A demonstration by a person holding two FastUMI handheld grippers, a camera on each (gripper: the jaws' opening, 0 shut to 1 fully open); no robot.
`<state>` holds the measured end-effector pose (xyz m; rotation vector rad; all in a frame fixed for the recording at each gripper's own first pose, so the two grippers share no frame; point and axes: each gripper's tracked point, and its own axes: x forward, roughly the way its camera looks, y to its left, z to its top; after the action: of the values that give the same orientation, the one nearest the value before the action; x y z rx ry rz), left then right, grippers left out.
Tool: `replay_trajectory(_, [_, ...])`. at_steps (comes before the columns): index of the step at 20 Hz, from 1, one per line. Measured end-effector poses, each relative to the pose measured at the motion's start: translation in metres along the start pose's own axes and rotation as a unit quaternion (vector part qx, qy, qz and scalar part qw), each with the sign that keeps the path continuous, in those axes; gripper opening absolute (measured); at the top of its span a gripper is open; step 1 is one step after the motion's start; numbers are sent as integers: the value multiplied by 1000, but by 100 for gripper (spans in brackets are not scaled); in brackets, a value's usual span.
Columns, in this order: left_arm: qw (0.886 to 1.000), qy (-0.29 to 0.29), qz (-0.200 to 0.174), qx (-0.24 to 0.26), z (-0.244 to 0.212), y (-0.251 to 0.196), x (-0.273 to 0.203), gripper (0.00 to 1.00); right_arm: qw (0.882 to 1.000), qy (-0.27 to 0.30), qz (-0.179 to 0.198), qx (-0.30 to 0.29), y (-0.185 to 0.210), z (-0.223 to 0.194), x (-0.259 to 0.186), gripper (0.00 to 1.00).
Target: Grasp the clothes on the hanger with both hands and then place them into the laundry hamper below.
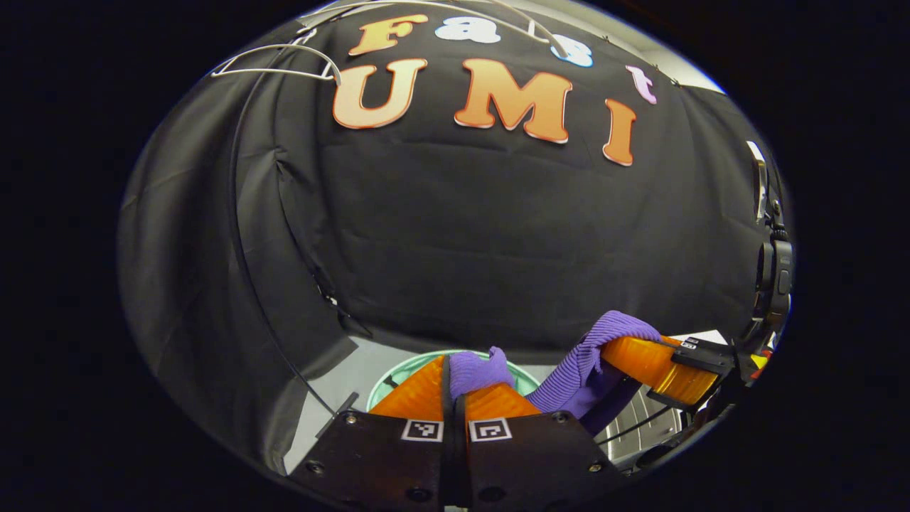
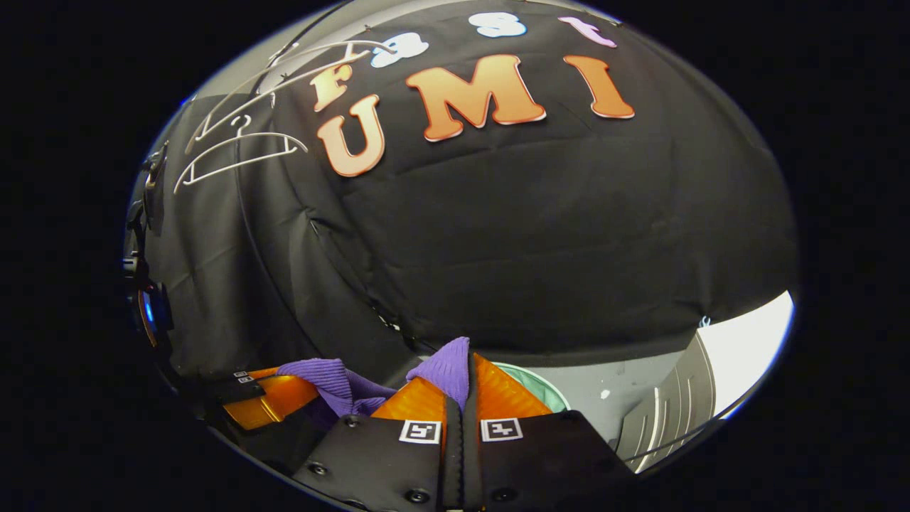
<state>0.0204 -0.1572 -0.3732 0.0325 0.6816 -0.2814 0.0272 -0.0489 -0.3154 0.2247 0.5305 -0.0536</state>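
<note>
Hangers (image 1: 274, 64): two bare white hangers are seen high on the left of the left gripper view, against the black cloth wall (image 1: 498, 235); in the right gripper view they (image 2: 238, 149) hang upper left.
Left gripper (image 1: 455, 387): fingers are closed together, with a fold of the purple garment (image 1: 480, 370) pinched between both tips. In the right gripper view this gripper (image 2: 266, 402) is seen at the lower left with purple cloth draped over it.
Purple garment: a ribbed knit piece, stretched between the two grippers, off the hangers and held low in the scene. In the right gripper view it (image 2: 448, 370) stands up between the fingertips and runs left to the other gripper.
Laundry hamper (image 1: 398, 373): a pale green round rim is seen just beyond the left fingertips, below the garment; in the right gripper view its rim (image 2: 544, 387) shows just right of the fingers. The garment is above it, not inside.
Right gripper (image 2: 462, 387): fingers are closed on the garment, cloth clamped from both sides. In the left gripper view it (image 1: 657, 366) is seen at the right, cloth hanging over its finger.
Floor (image 2: 618, 391): grey, seen beyond the hamper.
</note>
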Motion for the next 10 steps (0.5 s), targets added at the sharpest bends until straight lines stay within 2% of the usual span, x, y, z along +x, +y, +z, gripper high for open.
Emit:
replay_trajectory(6, [997,70,20,-6,-50,14,28,0,998,45,-23,25,-36,-42,37,7])
replay_trajectory(10, [993,118,30,-10,-88,22,52,0,994,93,-38,34,-51,-89,63,7])
